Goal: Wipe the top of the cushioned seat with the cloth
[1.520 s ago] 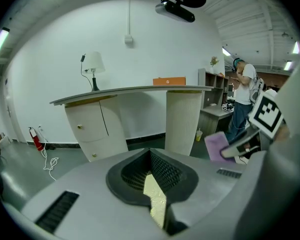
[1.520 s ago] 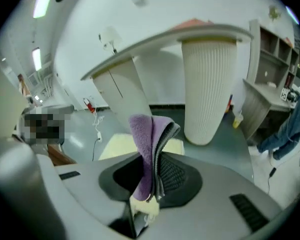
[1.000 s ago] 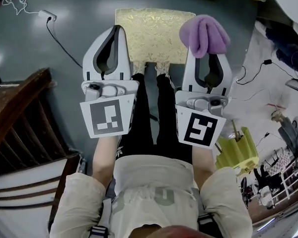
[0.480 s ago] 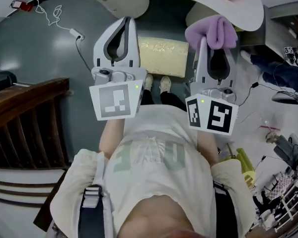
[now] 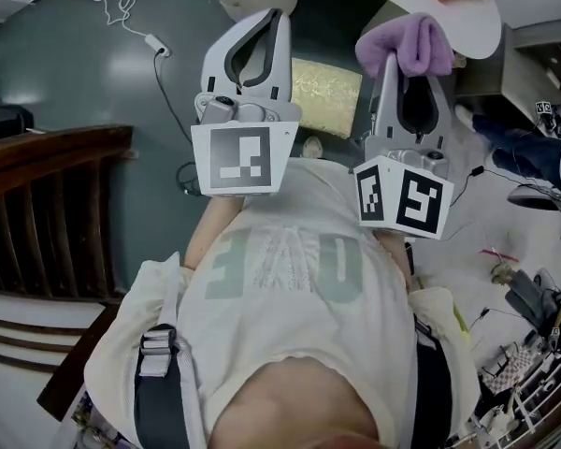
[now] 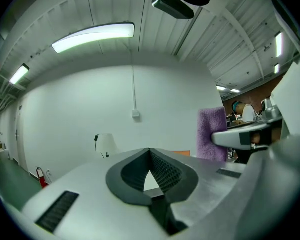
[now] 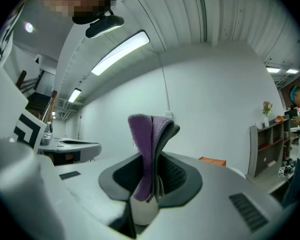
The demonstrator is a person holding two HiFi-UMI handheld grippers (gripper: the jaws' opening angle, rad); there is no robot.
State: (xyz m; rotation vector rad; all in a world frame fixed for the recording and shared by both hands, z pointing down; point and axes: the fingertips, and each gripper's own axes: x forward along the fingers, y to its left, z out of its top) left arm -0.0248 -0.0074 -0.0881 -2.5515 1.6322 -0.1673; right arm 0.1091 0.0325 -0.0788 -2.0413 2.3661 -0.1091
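Right gripper (image 7: 156,159) pinches a folded, fuzzy purple terry cloth (image 7: 141,134).

I make out only a patch of the seat (image 5: 329,96); the left gripper (image 5: 279,17), the right gripper (image 5: 390,64) and the person's torso (image 5: 290,279) cover the rest. The cloth's (image 5: 407,43) lower end is buried between the right gripper's jaws.

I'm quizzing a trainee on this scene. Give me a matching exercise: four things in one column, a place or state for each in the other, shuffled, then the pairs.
Things:
1. purple terry cloth
2. gold patterned cushioned seat
3. left gripper
4. dark wooden railing

Places or states:
A. jaws together, nothing between them
B. down below, seen between the two grippers in the head view
C. pinched in the right gripper
D. along the left edge of the head view

Pairs: 1-C, 2-B, 3-A, 4-D
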